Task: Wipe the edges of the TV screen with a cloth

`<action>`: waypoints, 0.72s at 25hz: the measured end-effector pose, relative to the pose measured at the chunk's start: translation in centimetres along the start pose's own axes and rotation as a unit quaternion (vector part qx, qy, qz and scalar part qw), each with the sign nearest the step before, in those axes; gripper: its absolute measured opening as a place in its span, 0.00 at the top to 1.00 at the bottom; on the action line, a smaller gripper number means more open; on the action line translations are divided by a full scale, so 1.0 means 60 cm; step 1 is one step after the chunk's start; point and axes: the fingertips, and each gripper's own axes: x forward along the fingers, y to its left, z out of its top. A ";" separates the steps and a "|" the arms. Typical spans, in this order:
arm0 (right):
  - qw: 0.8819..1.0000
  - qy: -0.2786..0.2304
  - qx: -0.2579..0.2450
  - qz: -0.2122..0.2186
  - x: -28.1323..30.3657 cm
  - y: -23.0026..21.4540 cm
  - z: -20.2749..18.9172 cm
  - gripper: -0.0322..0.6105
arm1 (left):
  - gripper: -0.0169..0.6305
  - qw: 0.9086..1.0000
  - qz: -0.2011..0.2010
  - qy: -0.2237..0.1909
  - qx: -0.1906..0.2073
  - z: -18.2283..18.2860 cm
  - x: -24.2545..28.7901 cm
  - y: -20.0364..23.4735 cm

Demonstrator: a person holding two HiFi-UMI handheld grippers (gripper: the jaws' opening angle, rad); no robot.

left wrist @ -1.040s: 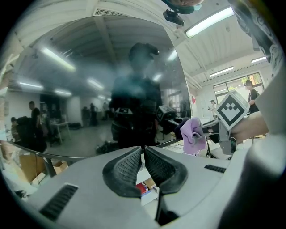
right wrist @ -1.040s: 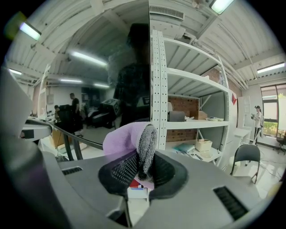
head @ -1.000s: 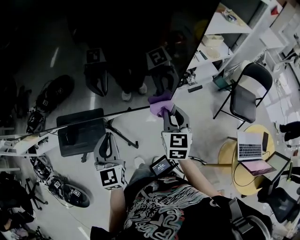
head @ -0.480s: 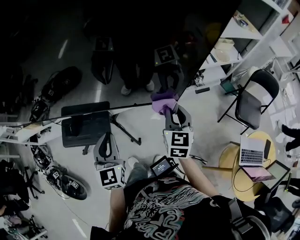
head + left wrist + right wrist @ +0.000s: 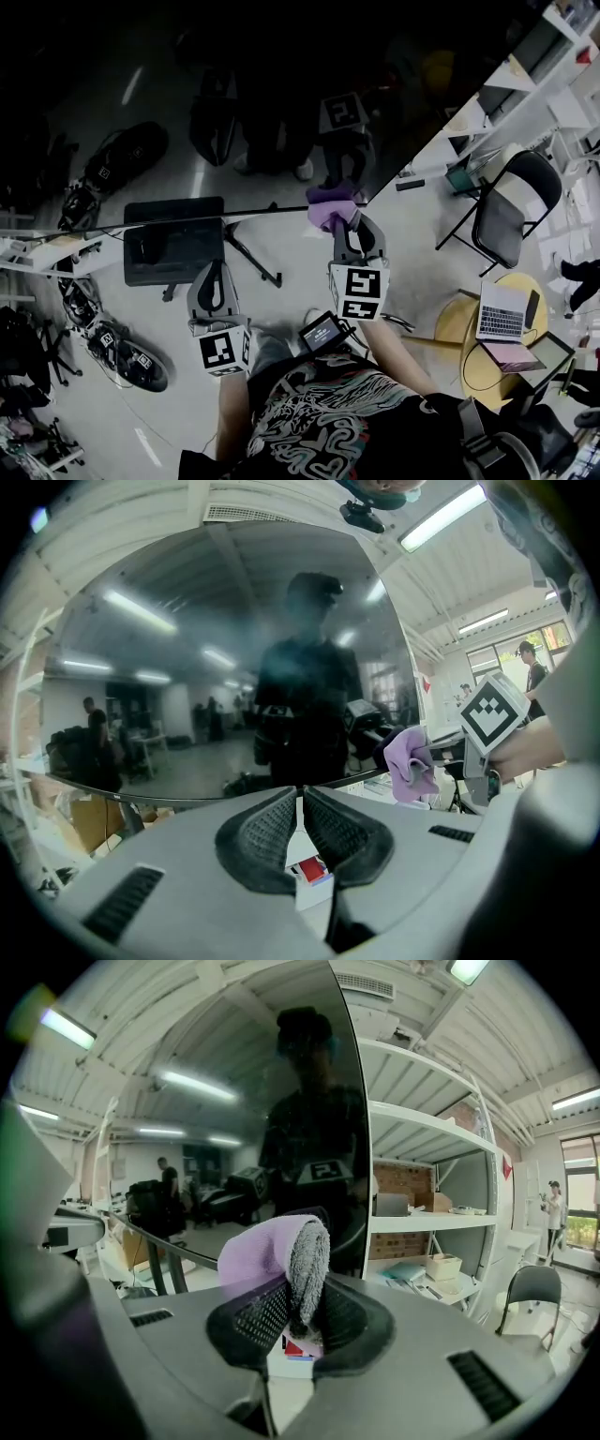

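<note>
Right gripper [image 5: 346, 228]: jaws closed narrow on the cloth [image 5: 279, 1252]; the fabric fills the gap between the pads and stands up past the tips

Cloth: purple on one face, grey pile on the other, folded over; it sits directly ahead of the right gripper's tips, with its far end against the screen's bottom edge, just short of the lower corner

TV screen [image 5: 281, 94]: dark and glossy, straight in front of both grippers; its thin bottom edge runs across just beyond their tips; the glass mirrors a person and ceiling lights

Left gripper [image 5: 300, 801]: jaws drawn almost together with only a sliver between the pads; nothing held; it hangs below the bottom edge, apart from the glass, to the left of the right gripper and lower in the head view

Shelves [image 5: 427, 1227]: white, to the right of the right gripper, beyond the screen's side edge

Folding chair [image 5: 504, 208]: black, well off to the right gripper's right

Laptop [image 5: 500, 310]: open on a round table [image 5: 457, 323], right of and behind the right gripper
</note>
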 end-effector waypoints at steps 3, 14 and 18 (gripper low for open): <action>1.000 0.000 -0.001 0.005 0.008 0.014 0.002 0.83 | 0.92 1.000 0.003 0.005 -0.002 -0.005 0.001 0.013; 1.000 0.002 -0.003 0.003 0.024 0.051 0.006 0.83 | 0.92 1.000 0.006 0.006 -0.010 -0.018 -0.001 0.055; 1.000 0.005 -0.005 0.004 0.028 0.069 0.006 0.83 | 0.92 1.000 0.011 0.007 -0.014 -0.025 -0.005 0.077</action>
